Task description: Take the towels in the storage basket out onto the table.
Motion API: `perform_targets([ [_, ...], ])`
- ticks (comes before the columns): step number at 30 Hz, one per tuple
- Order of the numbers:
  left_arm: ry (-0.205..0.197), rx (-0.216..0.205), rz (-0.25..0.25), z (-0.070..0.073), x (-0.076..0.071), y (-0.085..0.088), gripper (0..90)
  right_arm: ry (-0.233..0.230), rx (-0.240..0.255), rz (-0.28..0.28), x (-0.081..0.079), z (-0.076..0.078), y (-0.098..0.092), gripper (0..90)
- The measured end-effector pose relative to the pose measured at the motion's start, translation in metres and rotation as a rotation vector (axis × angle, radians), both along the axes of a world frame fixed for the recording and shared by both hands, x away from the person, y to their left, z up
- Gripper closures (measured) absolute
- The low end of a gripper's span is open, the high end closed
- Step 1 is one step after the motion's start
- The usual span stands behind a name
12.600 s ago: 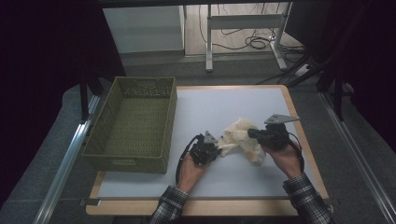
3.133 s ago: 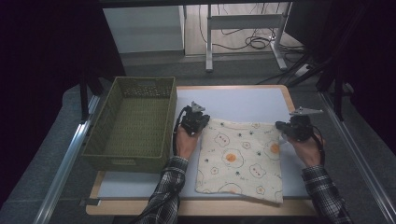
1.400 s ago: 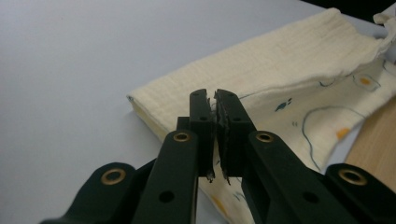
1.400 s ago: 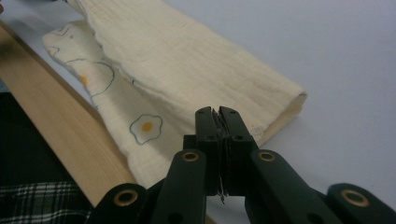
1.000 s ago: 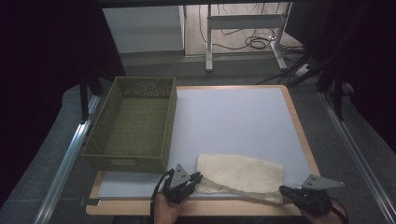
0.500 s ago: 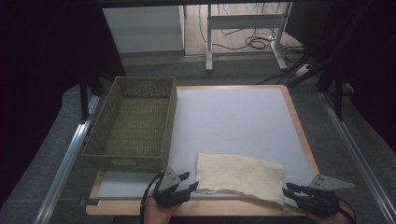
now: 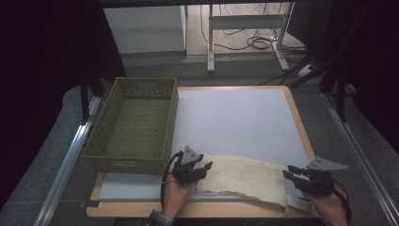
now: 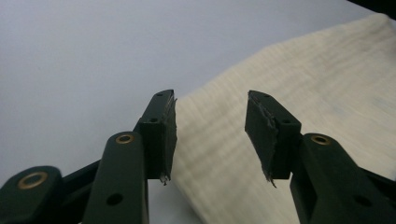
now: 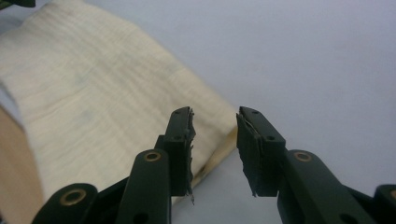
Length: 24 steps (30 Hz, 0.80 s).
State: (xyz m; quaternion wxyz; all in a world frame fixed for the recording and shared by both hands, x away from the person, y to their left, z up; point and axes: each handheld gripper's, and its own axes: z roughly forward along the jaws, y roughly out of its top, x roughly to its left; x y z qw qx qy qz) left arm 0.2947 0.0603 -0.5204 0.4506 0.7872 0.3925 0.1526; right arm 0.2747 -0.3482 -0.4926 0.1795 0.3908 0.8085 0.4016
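A cream cloth, folded over into a long strip, lies flat near the table's front edge. My left gripper is at the strip's left end. In the left gripper view its jaws stand apart above the cloth; they have just opened and then narrowed a little, pressing on nothing. My right gripper is at the strip's right end. Its jaws have just been opening and hover over the cloth's corner without touching it.
An empty green woven basket stands on the left of the white table top, close to my left gripper. The wooden rim frames the table. Desk legs and cables lie on the floor beyond.
Both grippers have let go of the cloth's near corners, opened, and moved a little away from the table's front edge. The cloth has settled flat.
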Motion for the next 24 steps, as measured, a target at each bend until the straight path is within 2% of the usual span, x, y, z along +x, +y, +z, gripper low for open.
perform_targets([
  [1, 0.0, 0.0, 0.0, 0.0, 0.0, 0.0, 53.5, 0.0, 0.0, 0.0, 0.0, 0.0, 0.0, 65.1],
  [3, 0.007, 0.007, 0.029, -0.001, 0.013, -0.003, 53.7, -0.007, 0.005, -0.02, 0.011, -0.001, 0.002, 63.7],
  [6, 0.016, 0.02, 0.05, -0.003, 0.02, -0.004, 53.4, -0.008, 0.007, -0.03, 0.019, -0.003, 0.004, 62.4],
  [9, 0.036, 0.05, 0.078, -0.008, 0.026, -0.002, 52.2, -0.002, -0.022, -0.042, 0.029, -0.01, 0.006, 60.3],
  [10, 0.042, 0.055, 0.083, -0.011, 0.028, -0.001, 51.4, 0.015, -0.048, -0.046, 0.033, -0.017, 0.007, 59.1],
  [14, 0.077, 0.081, 0.089, -0.019, 0.031, 0.001, 49.9, 0.036, -0.075, -0.034, 0.034, -0.029, 0.008, 57.0],
  [17, 0.096, 0.101, 0.083, -0.022, 0.033, 0.0, 48.2, 0.031, -0.06, -0.036, 0.033, -0.031, 0.006, 57.6],
  [18, 0.096, 0.101, 0.083, -0.022, 0.033, 0.0, 47.9, 0.032, -0.059, -0.035, 0.034, -0.031, 0.006, 58.5],
  [21, 0.089, 0.116, 0.069, -0.022, 0.034, -0.002, 48.5, 0.046, -0.042, -0.015, 0.035, -0.031, 0.007, 72.3],
  [22, 0.09, 0.112, 0.058, -0.022, 0.034, -0.001, 50.9, 0.057, -0.035, -0.009, 0.036, -0.031, 0.007, 79.2],
  [23, 0.09, 0.112, 0.058, -0.022, 0.034, -0.001, 54.4, 0.057, -0.035, -0.009, 0.036, -0.031, 0.007, 79.2],
  [24, 0.098, 0.102, 0.046, -0.022, 0.033, 0.0, 59.0, 0.082, -0.022, 0.009, 0.036, -0.031, 0.009, 85.4],
])
